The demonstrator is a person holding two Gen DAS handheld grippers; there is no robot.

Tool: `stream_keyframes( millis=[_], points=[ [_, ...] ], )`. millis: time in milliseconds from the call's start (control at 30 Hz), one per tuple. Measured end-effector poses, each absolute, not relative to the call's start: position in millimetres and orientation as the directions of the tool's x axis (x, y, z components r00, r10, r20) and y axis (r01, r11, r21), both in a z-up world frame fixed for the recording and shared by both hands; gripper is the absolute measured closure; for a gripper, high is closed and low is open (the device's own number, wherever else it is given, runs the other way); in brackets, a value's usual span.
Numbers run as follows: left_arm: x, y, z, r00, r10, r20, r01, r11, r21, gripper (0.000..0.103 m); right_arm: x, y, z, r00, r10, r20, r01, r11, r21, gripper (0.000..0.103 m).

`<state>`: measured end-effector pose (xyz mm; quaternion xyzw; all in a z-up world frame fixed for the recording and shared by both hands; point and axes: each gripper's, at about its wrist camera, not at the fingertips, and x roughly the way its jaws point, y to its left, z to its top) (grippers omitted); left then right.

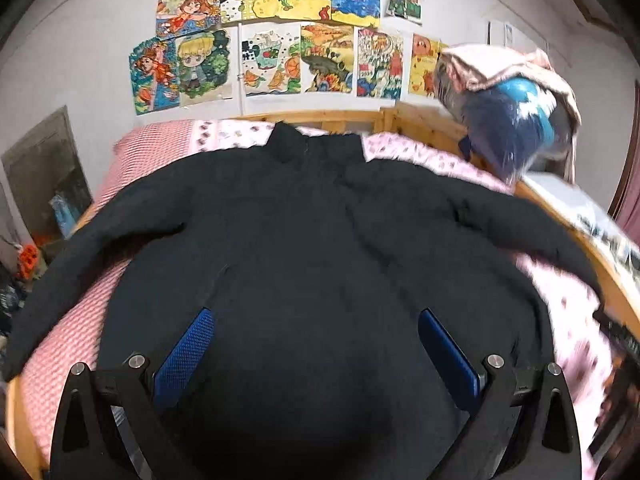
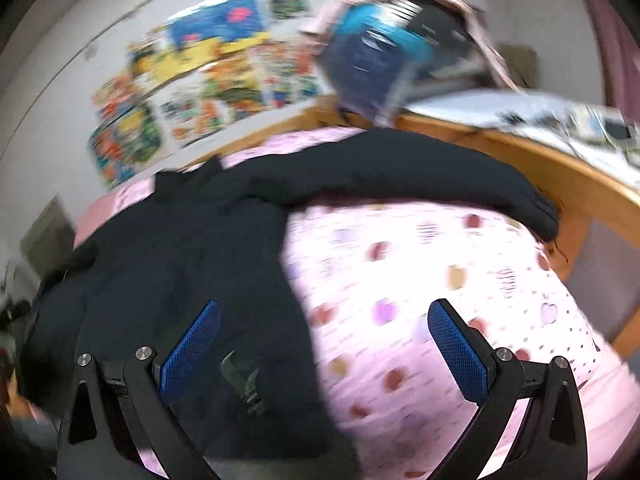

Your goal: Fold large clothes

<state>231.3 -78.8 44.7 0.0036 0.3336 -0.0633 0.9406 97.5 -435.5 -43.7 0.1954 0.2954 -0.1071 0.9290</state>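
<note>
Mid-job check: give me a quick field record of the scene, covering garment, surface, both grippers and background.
garment: black jacket, spread flat, collar toward the wall, both sleeves out sideways
surface: pink bedding on a wooden bed frame
left gripper: open, over the jacket's lower body, holding nothing
right gripper: open, straddling the jacket's side edge, holding nothing
right sleeve: cuff reaches the bed's wooden side rail
background: drawings on the wall
fold state: no fold made yet

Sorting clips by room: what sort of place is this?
Probably a child's bedroom: a wooden-framed bed with pink patterned bedding, a black jacket spread on it, and colourful drawings on the wall.
</note>
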Motion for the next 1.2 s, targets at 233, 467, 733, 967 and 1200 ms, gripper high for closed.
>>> stream_keyframes(
  millis=[233,467,733,967,1200],
  points=[
    [331.8,-152.3,24.9,0.722,-0.197,-0.663,0.205,0.976,-0.068,0.0,127.9,-497.9,-58.7,0.827,-0.083,-0.556,0.399,0.783,0.476,0.001],
    [429.1,-235.8,-9.1,0.684,-0.259,-0.682,0.261,0.96,-0.102,0.0,172.9,-542.6,-87.3,0.875,0.025,-0.483,0.359,0.635,0.684,0.001],
    [511.0,-297.0,-45.3,0.627,-0.298,-0.72,0.324,0.94,-0.106,0.0,198.6,-550.9,-101.8,0.913,-0.149,-0.381,0.398,0.53,0.749,0.018],
    [528.7,-301.8,-86.6,0.52,-0.303,-0.798,0.316,0.937,-0.15,0.0,207.6,-561.9,-115.1,0.887,-0.242,-0.394,0.462,0.457,0.76,0.072],
    [518.2,-251.0,-74.0,0.532,-0.44,-0.724,0.265,0.898,-0.351,0.001,192.7,-550.7,-64.8,0.881,-0.344,-0.324,0.472,0.625,0.622,0.09]
  ],
)
